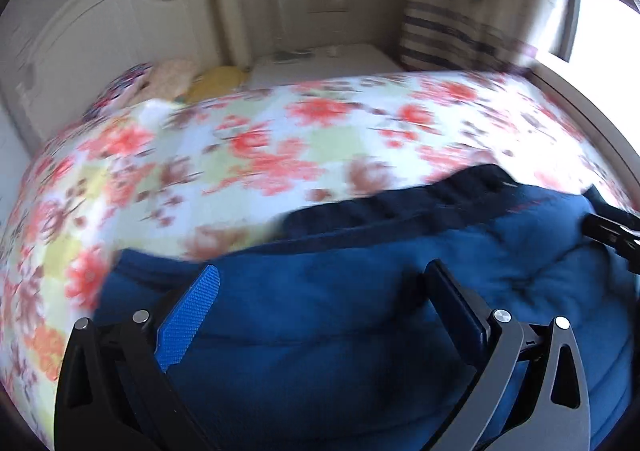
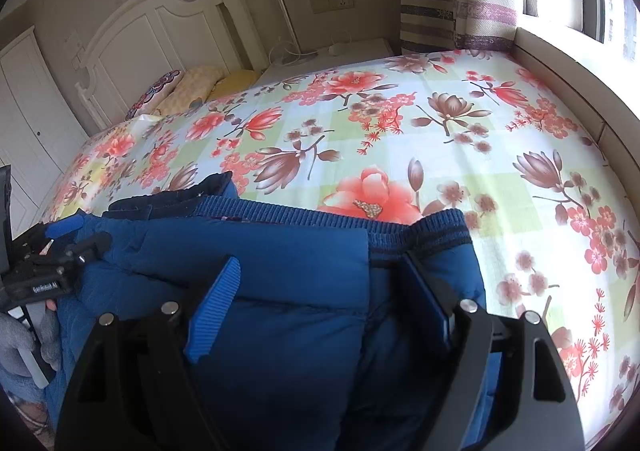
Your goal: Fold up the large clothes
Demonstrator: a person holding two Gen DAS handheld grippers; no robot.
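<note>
A blue padded jacket (image 2: 280,251) lies folded on the flowered bed sheet (image 2: 400,131), its ribbed hem (image 2: 320,211) toward the far side. My right gripper (image 2: 320,261) hovers over it, open, with the jacket bulging up between the wide fingers. The left gripper (image 2: 60,247) shows at the jacket's left end. In the blurred left wrist view the jacket (image 1: 340,331) fills the foreground with a darker navy part (image 1: 400,199) at its far edge. My left gripper (image 1: 324,271) is open above it. The right gripper (image 1: 612,231) pokes in at the right edge.
A white headboard (image 2: 132,39) and pillows (image 2: 188,87) sit at the far left of the bed. A white nightstand (image 2: 340,55) and striped curtain (image 2: 428,11) stand behind. A window ledge (image 2: 560,47) runs along the right side. A grey sleeve (image 2: 16,339) shows bottom left.
</note>
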